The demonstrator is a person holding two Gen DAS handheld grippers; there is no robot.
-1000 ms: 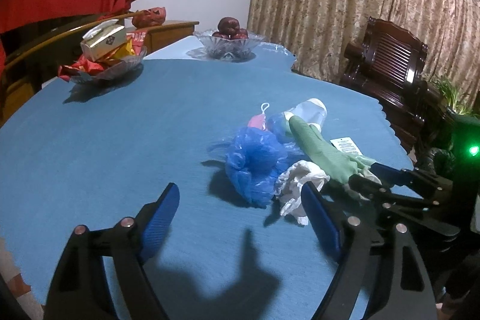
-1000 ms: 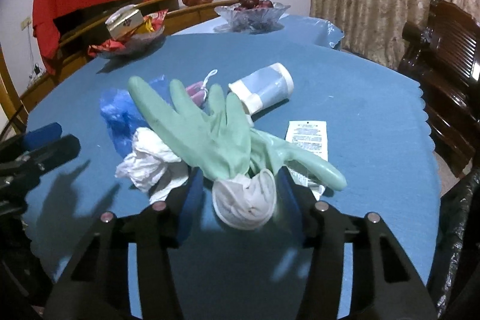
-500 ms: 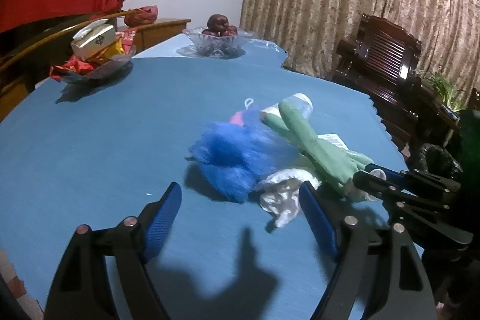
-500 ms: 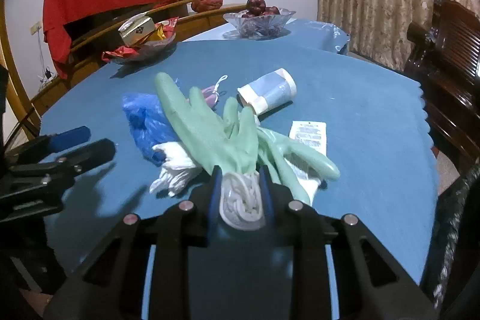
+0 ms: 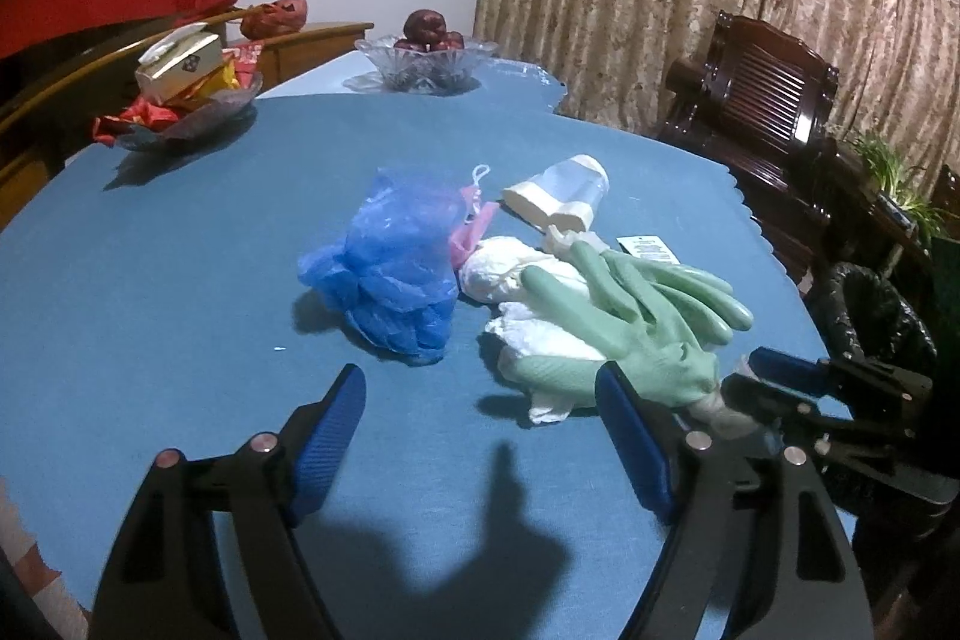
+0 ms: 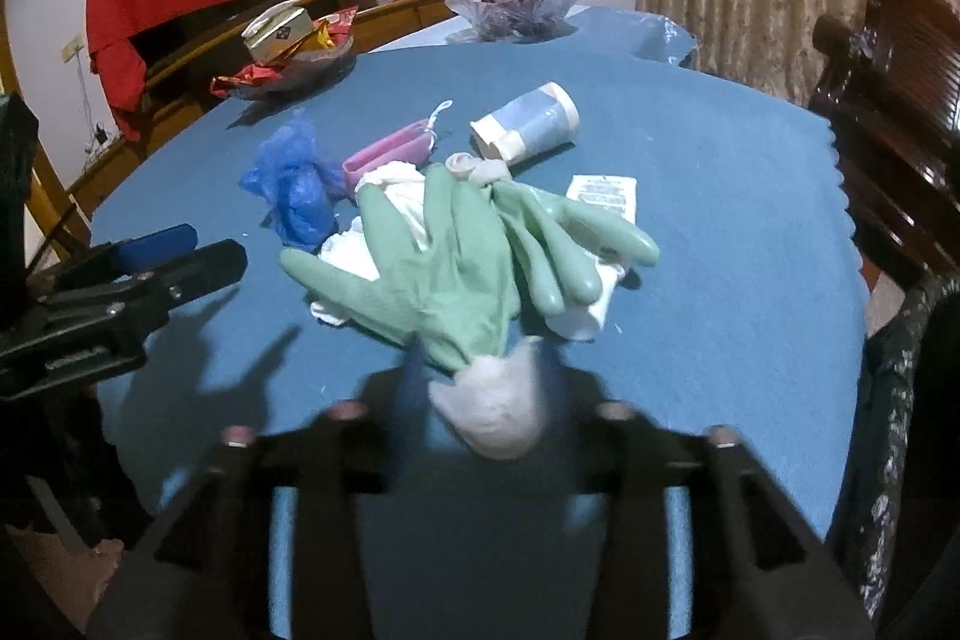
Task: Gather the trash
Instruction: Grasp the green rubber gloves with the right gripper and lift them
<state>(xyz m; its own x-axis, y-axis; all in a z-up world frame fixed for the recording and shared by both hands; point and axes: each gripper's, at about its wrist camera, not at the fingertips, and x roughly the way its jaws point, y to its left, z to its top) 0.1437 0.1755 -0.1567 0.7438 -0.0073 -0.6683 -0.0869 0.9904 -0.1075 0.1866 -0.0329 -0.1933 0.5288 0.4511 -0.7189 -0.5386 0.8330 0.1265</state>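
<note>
Trash: pale green rubber gloves [image 6: 456,250] we see on blue bench [image 6: 720,172].
Right gripper [image 6: 486,388]: opening around white cuff.
Left gripper [image 5: 480,436]: spread, empty.

My 2 wrist cameras look down along my fingers, close above the blue table [image 5: 150,280]. Both share the green gloves [image 5: 636,316] [image 6: 456,268] pile, from opposite sides.
</note>
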